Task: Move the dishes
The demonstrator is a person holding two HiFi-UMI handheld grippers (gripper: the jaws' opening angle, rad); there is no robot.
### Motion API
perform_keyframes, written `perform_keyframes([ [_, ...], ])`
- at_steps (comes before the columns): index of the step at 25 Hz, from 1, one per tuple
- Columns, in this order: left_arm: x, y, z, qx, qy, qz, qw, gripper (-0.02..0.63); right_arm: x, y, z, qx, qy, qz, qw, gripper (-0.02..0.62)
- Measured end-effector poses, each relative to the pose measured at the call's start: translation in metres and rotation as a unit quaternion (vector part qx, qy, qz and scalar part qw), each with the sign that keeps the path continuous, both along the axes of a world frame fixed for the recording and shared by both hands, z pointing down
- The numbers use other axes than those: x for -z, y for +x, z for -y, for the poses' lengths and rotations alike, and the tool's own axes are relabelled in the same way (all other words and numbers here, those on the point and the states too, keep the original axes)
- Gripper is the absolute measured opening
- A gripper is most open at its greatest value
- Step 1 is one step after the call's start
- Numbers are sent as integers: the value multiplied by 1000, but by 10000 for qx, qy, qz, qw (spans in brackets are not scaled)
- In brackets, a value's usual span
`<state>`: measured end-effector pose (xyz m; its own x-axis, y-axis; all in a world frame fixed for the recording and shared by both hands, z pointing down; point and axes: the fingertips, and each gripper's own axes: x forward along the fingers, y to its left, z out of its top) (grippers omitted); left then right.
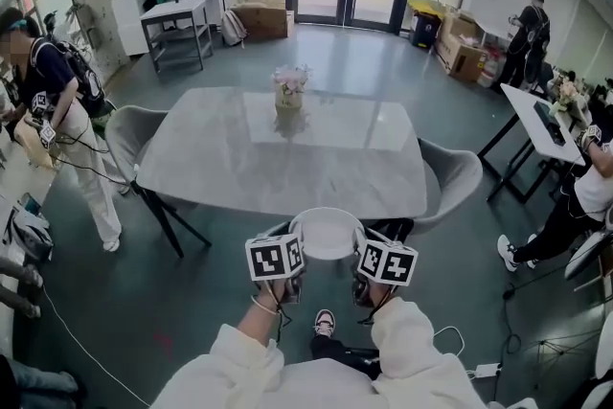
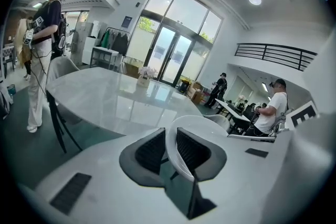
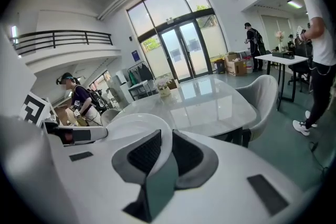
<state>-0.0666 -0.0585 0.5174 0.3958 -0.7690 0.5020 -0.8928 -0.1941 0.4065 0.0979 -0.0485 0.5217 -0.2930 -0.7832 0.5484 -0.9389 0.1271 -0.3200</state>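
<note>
Clamping opposite rims of the plate [image 1: 328, 235], left gripper [image 2: 170, 147] and right gripper [image 3: 167, 152] could drop it by drifting apart.

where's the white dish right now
Head view, bottom centre: the white dish is gripped by its rim, left tool on its left and right tool on its right, at the grey table's near edge.

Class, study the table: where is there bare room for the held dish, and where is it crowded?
The table is bare almost everywhere: the near half between the dish and the flower vase, and both ends by the left chair and right chair. Only the far middle, around the vase, is taken.
</note>
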Motion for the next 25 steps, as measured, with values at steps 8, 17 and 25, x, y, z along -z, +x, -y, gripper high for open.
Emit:
perform_keyframes([
  [8,4,14,46,85,-13,47,10000,71,3,12,51,143,-27,30,9999,118],
  [17,7,15,88,307,-25,102,9995,71,10,14,101,376,5,48,9993,117],
  [25,14,22,119,407,30,162,9990,71,16,22,136,500,48,58,9987,117],
])
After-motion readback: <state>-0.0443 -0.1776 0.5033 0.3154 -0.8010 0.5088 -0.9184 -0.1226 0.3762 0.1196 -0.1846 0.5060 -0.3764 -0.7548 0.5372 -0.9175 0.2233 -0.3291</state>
